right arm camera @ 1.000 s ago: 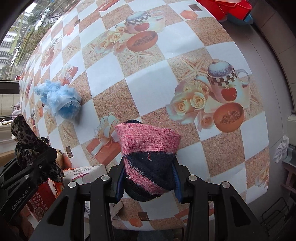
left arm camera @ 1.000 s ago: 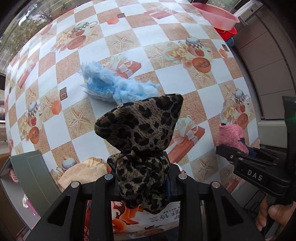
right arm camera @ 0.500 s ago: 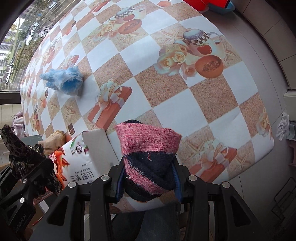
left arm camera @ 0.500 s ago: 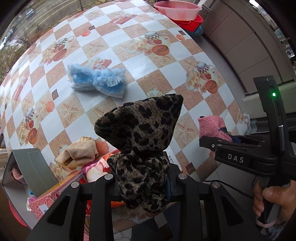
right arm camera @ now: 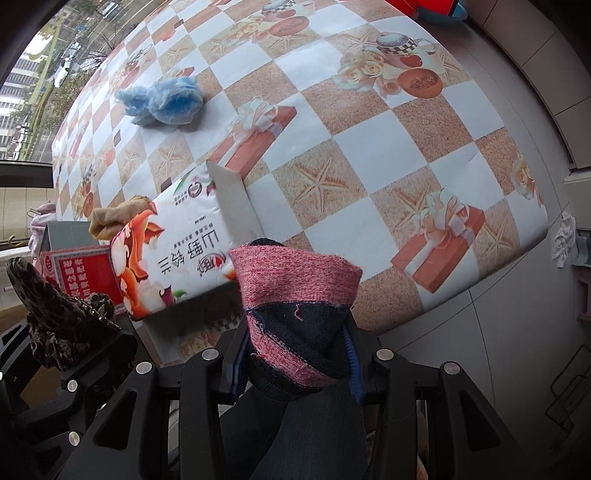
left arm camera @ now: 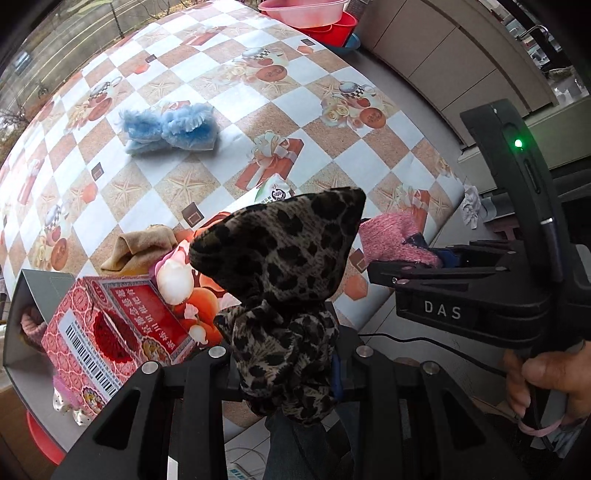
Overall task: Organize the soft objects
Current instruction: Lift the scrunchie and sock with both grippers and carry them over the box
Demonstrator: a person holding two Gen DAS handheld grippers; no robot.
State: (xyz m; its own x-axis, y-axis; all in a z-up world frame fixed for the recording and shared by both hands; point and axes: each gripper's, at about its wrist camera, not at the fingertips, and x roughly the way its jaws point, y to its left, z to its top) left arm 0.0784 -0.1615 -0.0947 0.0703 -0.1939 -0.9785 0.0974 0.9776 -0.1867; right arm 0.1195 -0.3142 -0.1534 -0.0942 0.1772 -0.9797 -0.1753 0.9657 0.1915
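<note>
While left tool [left arm camera: 286, 354] pinches leopard cloth [left arm camera: 280, 266], right tool [right arm camera: 295, 365] clamps pink sock [right arm camera: 295, 280]

Loud prints and soft colours all over the table.

The tablecloth [right arm camera: 388, 129] is checked white and sandy brown, printed with starfish, roses, teapots and orange gift boxes. One cloth [left arm camera: 280, 266] is leopard print, brown with black spots. The sock [right arm camera: 295, 314] is pink knit banded with navy. A fluffy duster [left arm camera: 170, 127] is pale blue, a rag [left arm camera: 136, 247] tan. One box [left arm camera: 110, 328] is red and pink, the other box [right arm camera: 177, 243] white and orange. The basins [left arm camera: 314, 14] are pink and red.
</note>
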